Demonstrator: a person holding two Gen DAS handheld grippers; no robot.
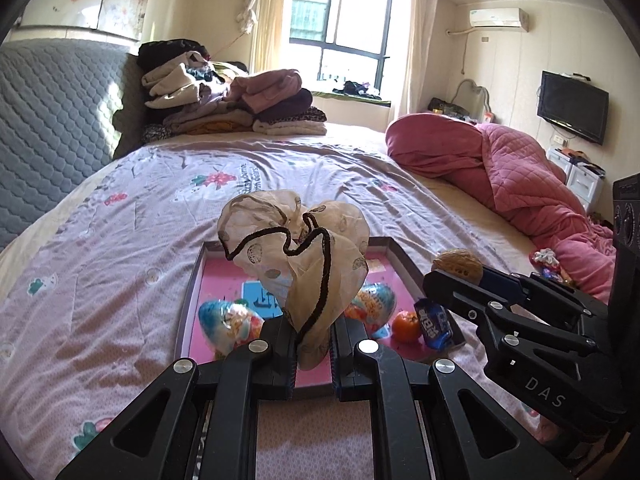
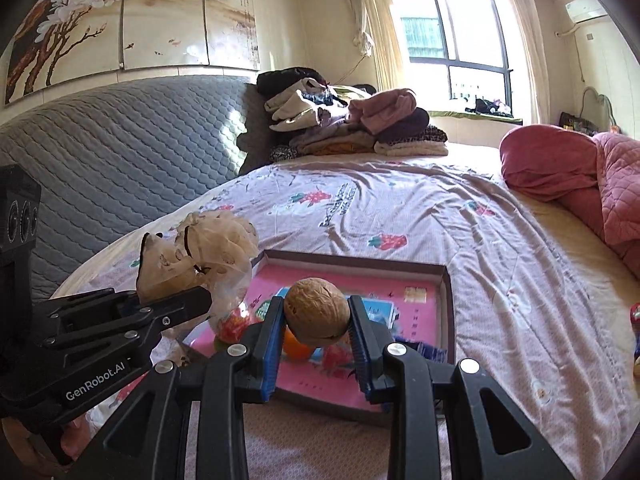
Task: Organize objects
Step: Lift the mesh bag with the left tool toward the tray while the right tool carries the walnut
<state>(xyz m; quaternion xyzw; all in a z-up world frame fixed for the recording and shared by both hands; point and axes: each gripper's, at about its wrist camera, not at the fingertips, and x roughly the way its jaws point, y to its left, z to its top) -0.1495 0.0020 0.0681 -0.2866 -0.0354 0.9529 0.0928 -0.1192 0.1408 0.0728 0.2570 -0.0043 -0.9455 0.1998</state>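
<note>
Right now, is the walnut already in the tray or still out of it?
Out. The right claw is shut on the walnut, holding it up over the pink tray, whose floor shows beneath it.

Beyond the left jaws, the sheer pouch [image 1: 296, 264] hides the middle of the pink tray [image 1: 224, 276] and parts of the foil-wrapped eggs [image 1: 230, 320]. Below the right jaws, the walnut [image 2: 317, 312] covers most of the orange [image 2: 298, 346]. The blue packet's [image 1: 434, 322] lettering is too small to read.
</note>
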